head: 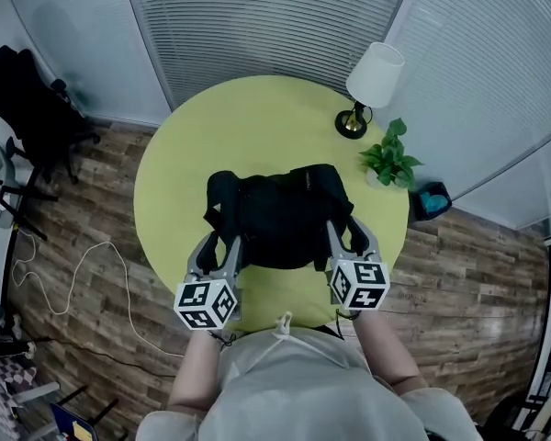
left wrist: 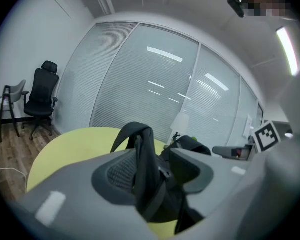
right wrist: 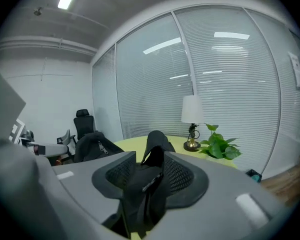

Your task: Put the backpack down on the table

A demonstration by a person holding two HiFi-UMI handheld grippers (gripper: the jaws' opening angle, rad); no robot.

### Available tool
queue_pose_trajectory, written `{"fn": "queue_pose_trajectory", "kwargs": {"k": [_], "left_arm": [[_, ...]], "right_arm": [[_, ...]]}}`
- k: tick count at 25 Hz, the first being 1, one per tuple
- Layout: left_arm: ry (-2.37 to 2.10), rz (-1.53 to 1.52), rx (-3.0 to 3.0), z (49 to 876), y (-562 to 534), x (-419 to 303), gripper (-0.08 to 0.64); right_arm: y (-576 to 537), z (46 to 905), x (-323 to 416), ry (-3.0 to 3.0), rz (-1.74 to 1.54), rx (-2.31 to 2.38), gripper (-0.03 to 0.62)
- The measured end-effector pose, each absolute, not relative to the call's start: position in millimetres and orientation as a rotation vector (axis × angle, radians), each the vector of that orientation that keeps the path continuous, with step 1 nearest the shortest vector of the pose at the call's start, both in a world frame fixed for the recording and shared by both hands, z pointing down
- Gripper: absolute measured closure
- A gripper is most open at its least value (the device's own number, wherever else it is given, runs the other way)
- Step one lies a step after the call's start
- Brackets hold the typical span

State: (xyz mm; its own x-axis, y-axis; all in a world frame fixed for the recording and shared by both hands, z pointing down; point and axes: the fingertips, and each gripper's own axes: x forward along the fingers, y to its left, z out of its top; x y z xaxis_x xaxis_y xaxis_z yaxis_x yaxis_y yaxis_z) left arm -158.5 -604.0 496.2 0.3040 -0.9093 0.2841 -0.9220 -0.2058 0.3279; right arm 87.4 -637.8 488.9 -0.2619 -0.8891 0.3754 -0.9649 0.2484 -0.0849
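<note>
Black backpack (head: 280,214): lies flat on the round yellow-green table (head: 248,118), towards the edge nearest the person, with its straps trailing to that edge. Left gripper (left wrist: 152,169): at the pack's near left corner, jaws standing well apart. A black webbing strap (left wrist: 142,154) rises in a loop between them, close against the left meshed pad, with a gap on the other side. Right gripper (right wrist: 145,176): at the pack's near right corner, jaws likewise parted. A second strap (right wrist: 155,159) stands folded between the pads. It seems to sit loose rather than pinched, though the dark fabric fills the gap and contact is hard to judge. Both grippers point away from the person and slightly downward. Table lamp (head: 372,85), white shade on a brass base: upright at the far right of the tabletop. Potted plant (head: 390,154): just beside the lamp, nearer the right rim, well apart from the pack. Office chair (head: 28,99), black: on the wood floor at far left.
</note>
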Motion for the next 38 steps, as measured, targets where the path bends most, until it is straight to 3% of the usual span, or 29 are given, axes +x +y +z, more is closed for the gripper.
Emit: {"fn": "queue_pose_trajectory", "kwargs": {"k": [4,7,31,38], "left_arm": [[-1.662,0.074,2.160,489,-585,-162,0.484],[-1.682,0.108,2.177,485,-572,-166,0.550],[-1.771,0.191,2.206,478,-519,-195,0.552],[-1.623,0.044,2.351,457,-516,-167,0.553]], "right_arm": [[-610,491,78,-2.280,0.459,1.717,0.504],[-591,490,70,-2.291,0.451,1.730,0.592],[-526,497,18,-2.356,0.425,1.670,0.594],[-526,492,25,-2.370,0.407,1.673,0.594]]}}
